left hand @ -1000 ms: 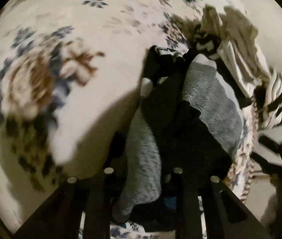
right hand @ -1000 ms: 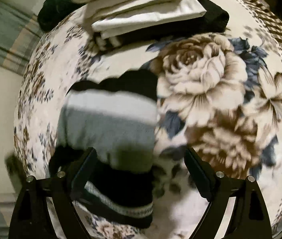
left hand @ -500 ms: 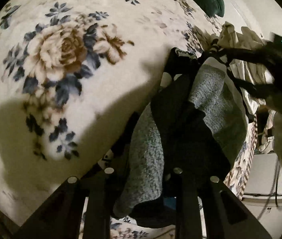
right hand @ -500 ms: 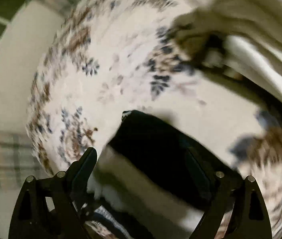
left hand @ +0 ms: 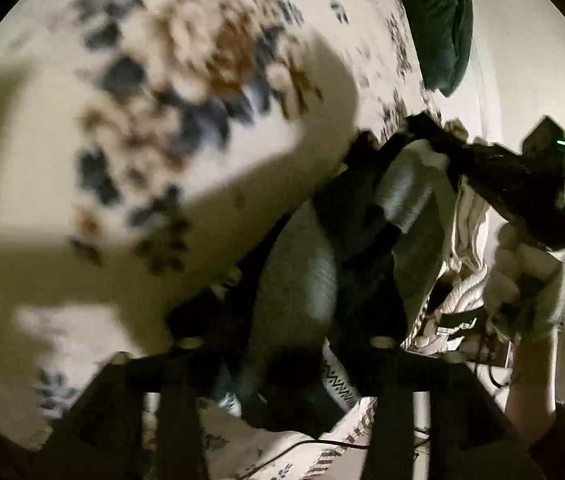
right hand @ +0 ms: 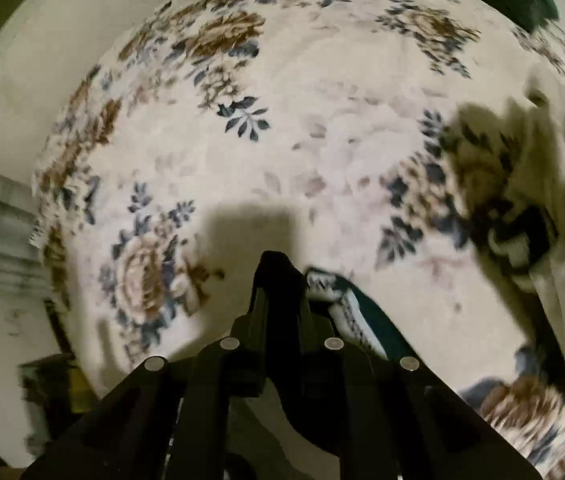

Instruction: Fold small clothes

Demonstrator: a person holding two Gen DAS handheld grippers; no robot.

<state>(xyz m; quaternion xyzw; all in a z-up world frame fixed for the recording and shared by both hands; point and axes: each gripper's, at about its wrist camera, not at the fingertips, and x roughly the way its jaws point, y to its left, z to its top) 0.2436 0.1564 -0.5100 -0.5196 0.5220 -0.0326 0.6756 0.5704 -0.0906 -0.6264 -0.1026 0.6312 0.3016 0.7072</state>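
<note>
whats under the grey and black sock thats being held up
Under the grey and black knit sock, the cream floral bedspread lies in its shadow; the part directly beneath is hidden.

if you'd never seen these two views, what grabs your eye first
The big cream bedspread with brown roses and blue leaves fills both views. In the left wrist view, a grey and black knit garment hangs up the middle between the left gripper, whose jaws are opening, and the right gripper, which pinches its top end. At the far right of the right wrist view lies a blurred heap of pale clothes.
</note>
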